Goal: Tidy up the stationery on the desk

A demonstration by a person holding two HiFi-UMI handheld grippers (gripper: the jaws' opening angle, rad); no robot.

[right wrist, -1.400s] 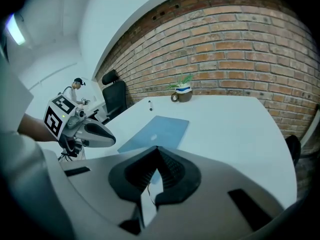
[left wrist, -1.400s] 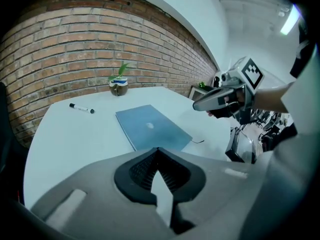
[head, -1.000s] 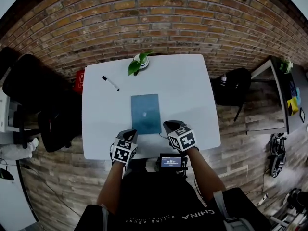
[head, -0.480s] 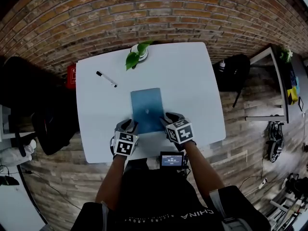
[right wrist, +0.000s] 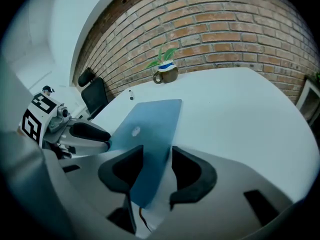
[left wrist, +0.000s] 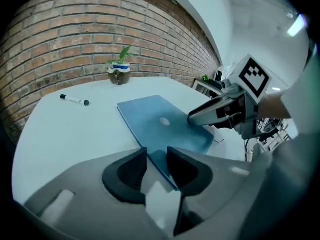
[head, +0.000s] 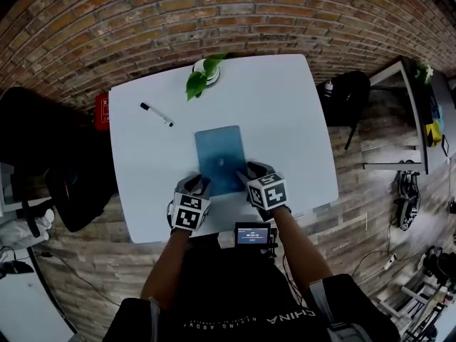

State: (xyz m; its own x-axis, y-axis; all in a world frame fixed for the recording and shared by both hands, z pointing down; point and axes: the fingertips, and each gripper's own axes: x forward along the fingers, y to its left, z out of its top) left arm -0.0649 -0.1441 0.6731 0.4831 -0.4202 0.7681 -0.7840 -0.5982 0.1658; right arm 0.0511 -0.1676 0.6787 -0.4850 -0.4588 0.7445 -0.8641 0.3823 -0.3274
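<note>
A closed blue laptop (head: 221, 157) lies flat in the middle of the white desk (head: 285, 120). My left gripper (head: 199, 184) is at its near left corner and my right gripper (head: 253, 170) at its near right corner. In the left gripper view the laptop (left wrist: 160, 120) corner shows in the gap of the left gripper (left wrist: 157, 160); its jaws have just been opening and do not press on it. The right gripper (right wrist: 157, 156) straddles the laptop (right wrist: 150, 126) edge, jaws just opened wider, pads apart from it. A black-capped marker (head: 157, 115) lies at the far left.
A small potted plant (head: 205, 77) stands at the desk's far edge. A black chair (head: 43, 162) is left of the desk, and a dark bag (head: 349, 95) and a side table (head: 388, 120) are to its right. A small screen device (head: 253, 235) sits below the near edge.
Both grippers have moved forward from the desk's near edge and lower, up to the laptop's near corners. The laptop, marker and plant have stayed where they were.
</note>
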